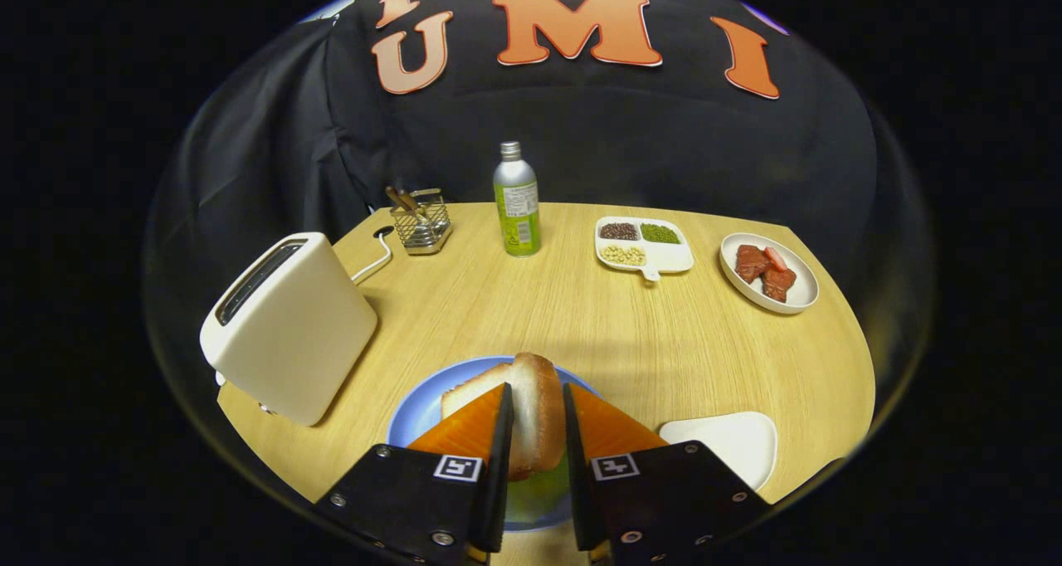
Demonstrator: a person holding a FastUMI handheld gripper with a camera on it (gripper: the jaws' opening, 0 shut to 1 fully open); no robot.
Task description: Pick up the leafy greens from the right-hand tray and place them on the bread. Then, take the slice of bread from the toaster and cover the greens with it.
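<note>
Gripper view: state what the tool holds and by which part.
The tool holds a slice of bread upright, both fingers pressing its flat faces, above the blue plate with the greens.

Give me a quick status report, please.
Gripper shut on bread slice, jaws pressing both faces. Slice upright over blue plate, greens beneath. Nothing in the way.

Camera rides the hand-held gripper, seemingly angled down at table
</note>
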